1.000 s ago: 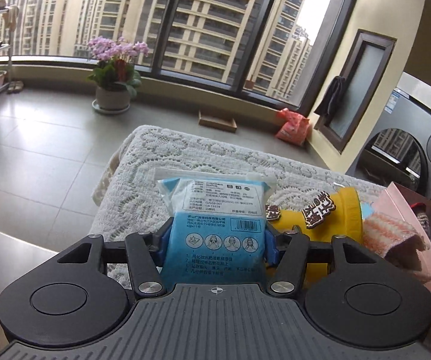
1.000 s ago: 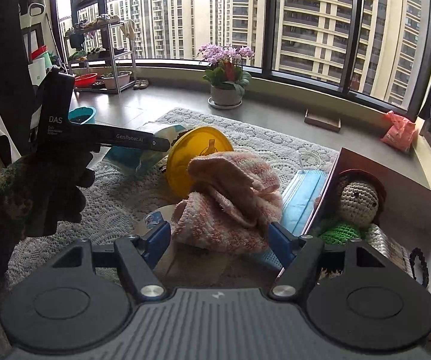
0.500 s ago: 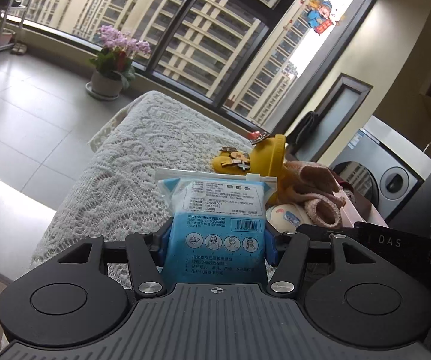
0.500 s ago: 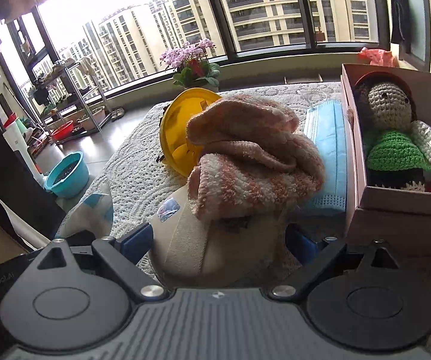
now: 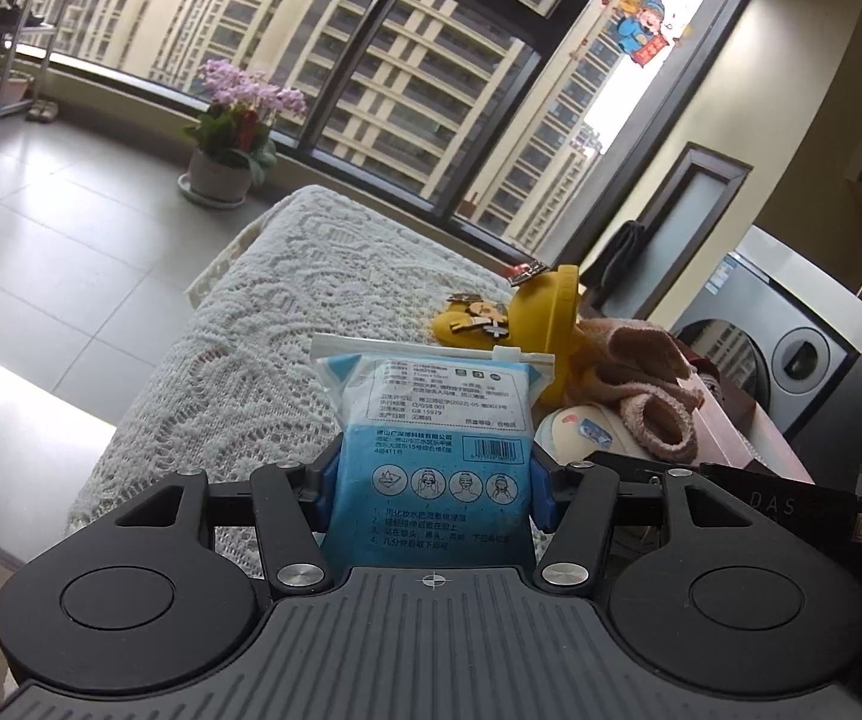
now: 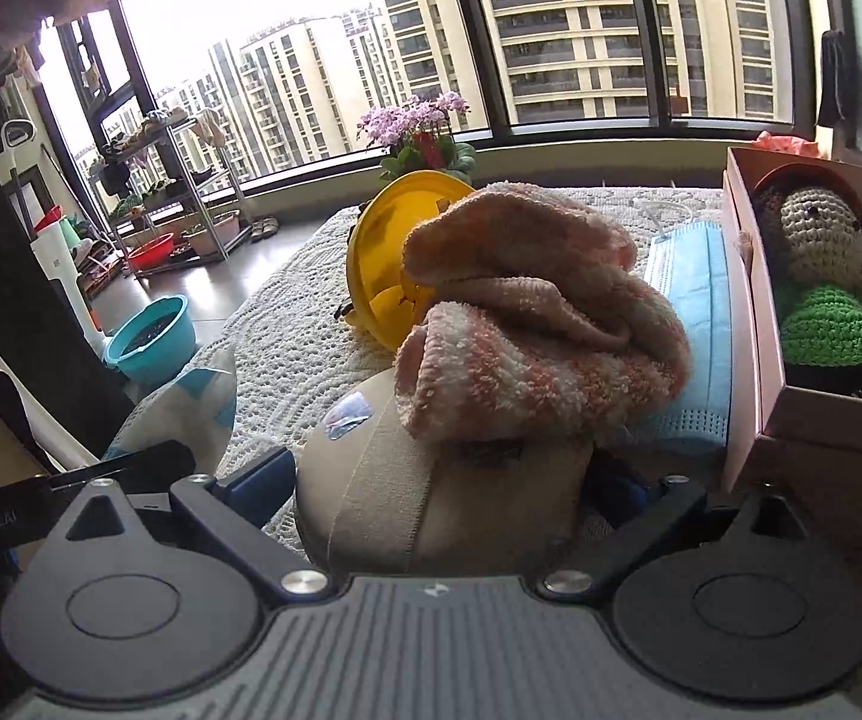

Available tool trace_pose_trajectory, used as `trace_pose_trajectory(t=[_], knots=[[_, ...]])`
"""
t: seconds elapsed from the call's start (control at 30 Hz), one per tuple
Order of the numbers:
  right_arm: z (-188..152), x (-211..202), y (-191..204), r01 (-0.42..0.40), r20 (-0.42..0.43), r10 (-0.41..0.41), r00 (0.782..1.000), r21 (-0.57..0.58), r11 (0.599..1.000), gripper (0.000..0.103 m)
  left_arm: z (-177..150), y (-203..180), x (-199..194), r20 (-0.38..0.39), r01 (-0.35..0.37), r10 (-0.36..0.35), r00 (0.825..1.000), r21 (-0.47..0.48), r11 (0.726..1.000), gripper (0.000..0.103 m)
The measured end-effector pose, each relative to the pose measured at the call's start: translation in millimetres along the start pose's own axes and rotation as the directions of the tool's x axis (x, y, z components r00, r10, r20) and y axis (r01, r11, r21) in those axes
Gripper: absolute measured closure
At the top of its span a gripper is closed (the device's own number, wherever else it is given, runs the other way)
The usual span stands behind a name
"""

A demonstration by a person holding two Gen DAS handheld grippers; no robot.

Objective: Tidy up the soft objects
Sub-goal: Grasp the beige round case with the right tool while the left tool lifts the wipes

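Note:
My left gripper [image 5: 435, 492] is shut on a blue-and-white sealed packet [image 5: 431, 420], held upright over the near end of the lace cloth [image 5: 287, 324]. My right gripper [image 6: 439, 480] sits low over the table with its jaws opening. A beige cap [image 6: 371, 492] lies between its fingers, and the pads stand off its sides. A pink-and-white towel [image 6: 526, 324] is heaped on the cap. Behind it lie a yellow hat [image 6: 389, 240] and a blue face mask [image 6: 694, 312]. A crochet doll [image 6: 820, 276] lies in the pink box [image 6: 754, 324] at the right.
The box wall stands close to my right gripper's right finger. The held packet [image 6: 191, 402] shows at that view's left. On the floor are a potted orchid [image 5: 227, 144], a teal basin [image 6: 152, 342] and a metal rack [image 6: 191, 192]. A washing machine [image 5: 790, 354] stands behind the table.
My left gripper carried the packet sideways to the table's near left and rolled. My right gripper sank from around the towel down to the cap, and its jaws spread wider.

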State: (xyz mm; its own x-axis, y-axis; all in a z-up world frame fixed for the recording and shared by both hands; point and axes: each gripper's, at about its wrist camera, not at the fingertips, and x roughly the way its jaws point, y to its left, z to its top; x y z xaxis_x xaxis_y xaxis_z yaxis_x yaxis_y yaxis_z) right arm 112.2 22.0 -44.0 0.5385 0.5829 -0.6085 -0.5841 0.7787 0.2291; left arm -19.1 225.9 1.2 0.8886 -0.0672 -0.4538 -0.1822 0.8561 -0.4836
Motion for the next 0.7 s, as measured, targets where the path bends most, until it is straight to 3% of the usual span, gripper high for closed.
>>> trace_pose_trajectory(t=[0.13,0.23,0.33,0.47,0.7], knots=[[3.2,3.8,-0.6,0.022,-0.006,-0.021,1.0,0.051,0.998,0.0,0.2,-0.4,1.2,0.001,-0.003,0.003,1.0,0.002,1.0,0.042],[8.1,10.3,14.0,0.052,-0.073,-0.056,0.996,-0.051,0.997,0.0,-0.3,-0.5,1.0,0.001,-0.001,0.001,1.0,-0.003,1.0,0.042],[11.9,15.5,20.3,0.063,-0.132,-0.074,0.989,-0.084,0.994,0.0,-0.8,0.0,0.6,0.001,0.0,0.0,1.0,-0.006,1.0,0.042],[9.0,19.7,35.3,0.117,-0.141,-0.141,0.98,-0.164,0.98,0.0,-1.1,0.5,0.2,0.001,0.002,-0.002,1.0,-0.009,1.0,0.042],[-4.6,-18.3,28.0,0.012,-0.104,-0.028,0.994,-0.158,0.987,0.003,-1.7,-1.9,-0.1,0.002,-0.011,0.011,1.0,0.012,1.0,0.042]])
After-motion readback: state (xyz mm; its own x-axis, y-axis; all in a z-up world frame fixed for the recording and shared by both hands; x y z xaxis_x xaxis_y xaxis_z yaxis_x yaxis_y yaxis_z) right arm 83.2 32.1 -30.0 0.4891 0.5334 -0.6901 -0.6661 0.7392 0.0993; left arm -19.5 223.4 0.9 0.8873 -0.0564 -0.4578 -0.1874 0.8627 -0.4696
